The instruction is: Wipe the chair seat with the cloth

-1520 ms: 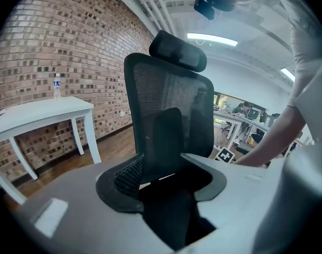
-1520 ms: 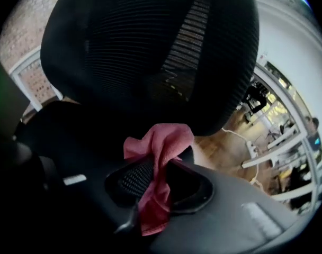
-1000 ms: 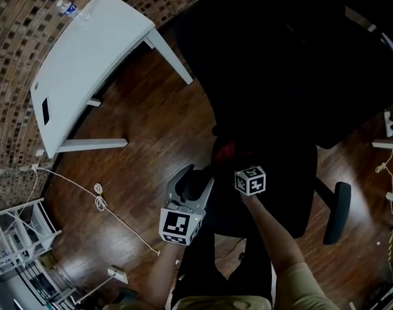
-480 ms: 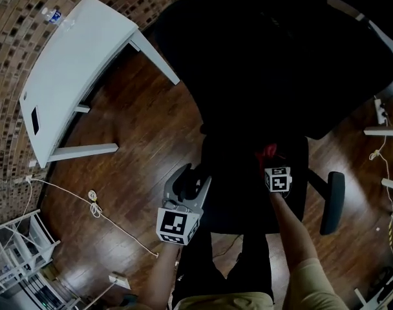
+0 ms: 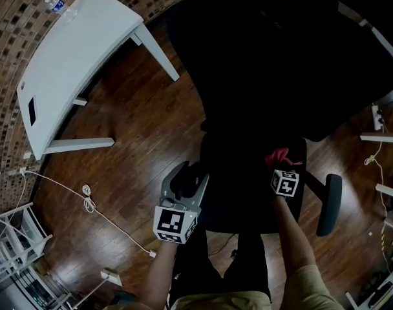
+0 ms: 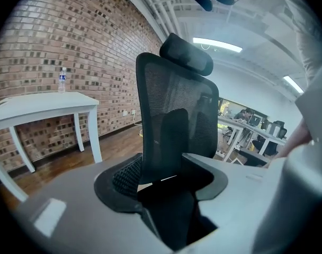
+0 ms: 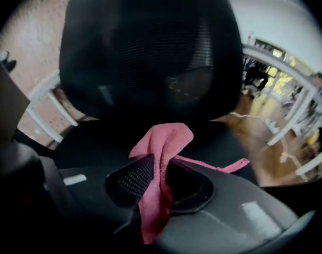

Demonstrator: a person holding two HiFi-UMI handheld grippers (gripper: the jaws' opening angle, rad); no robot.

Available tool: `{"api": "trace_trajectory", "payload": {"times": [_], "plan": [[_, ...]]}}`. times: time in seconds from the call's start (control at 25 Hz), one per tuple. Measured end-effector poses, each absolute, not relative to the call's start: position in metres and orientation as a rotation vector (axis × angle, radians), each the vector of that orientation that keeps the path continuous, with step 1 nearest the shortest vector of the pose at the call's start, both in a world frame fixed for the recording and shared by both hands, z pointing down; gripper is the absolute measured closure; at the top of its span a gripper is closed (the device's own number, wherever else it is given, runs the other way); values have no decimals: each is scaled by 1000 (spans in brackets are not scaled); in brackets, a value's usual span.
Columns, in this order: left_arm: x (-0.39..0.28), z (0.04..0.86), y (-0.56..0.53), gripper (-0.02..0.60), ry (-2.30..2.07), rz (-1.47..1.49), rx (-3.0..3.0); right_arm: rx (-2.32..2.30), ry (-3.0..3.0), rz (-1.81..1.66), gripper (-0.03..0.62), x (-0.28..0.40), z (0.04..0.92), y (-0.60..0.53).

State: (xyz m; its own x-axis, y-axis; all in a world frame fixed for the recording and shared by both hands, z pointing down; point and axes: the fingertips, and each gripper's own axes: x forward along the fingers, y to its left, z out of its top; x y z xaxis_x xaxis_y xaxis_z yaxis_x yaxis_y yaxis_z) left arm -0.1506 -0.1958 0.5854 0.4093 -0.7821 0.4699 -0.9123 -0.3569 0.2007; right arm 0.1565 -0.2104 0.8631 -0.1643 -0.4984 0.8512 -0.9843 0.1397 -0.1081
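Clamping cloth point(image 7: 166, 136), right gripper point(image 7: 159, 172), over chair seat point(image 5: 238, 179)

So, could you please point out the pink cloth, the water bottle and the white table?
pink cloth point(image 7: 169, 139), right gripper view, fold above the jaws
water bottle point(image 6: 62, 82), left gripper view, its body
white table point(image 5: 74, 57), head view, bare tabletop

Head view: dim, with strong barrel distortion bending the brick wall point(image 5: 9, 50) at 10 o'clock; the chair point(image 5: 280, 63) is near-black and its detail is lost. Left gripper view: brighter, lit by ceiling strip lights point(image 6: 216, 45) at 1 o'clock. Right gripper view: dark vignetted corners, background blurred at 3 o'clock.
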Motion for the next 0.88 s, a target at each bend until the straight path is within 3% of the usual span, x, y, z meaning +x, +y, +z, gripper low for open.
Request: {"api": "trace_trajectory", "payload": {"times": [0.24,0.4,0.56,0.88], "plan": [[-170,575,-191,385,-1476,409,2229,981,-2286,1190,513,-113,829,-186],[-169,586,-184,385,-1454,436,2226,734,-2396,1147,513,-186,839,-150],[-153,585,-181,385,-1412,432,2245,824,-2359,1007,514,-130,849,-153],[-114,585,-181,385,-1342,419,2296,1242,-1761,759,516,165,872,-173]]}}
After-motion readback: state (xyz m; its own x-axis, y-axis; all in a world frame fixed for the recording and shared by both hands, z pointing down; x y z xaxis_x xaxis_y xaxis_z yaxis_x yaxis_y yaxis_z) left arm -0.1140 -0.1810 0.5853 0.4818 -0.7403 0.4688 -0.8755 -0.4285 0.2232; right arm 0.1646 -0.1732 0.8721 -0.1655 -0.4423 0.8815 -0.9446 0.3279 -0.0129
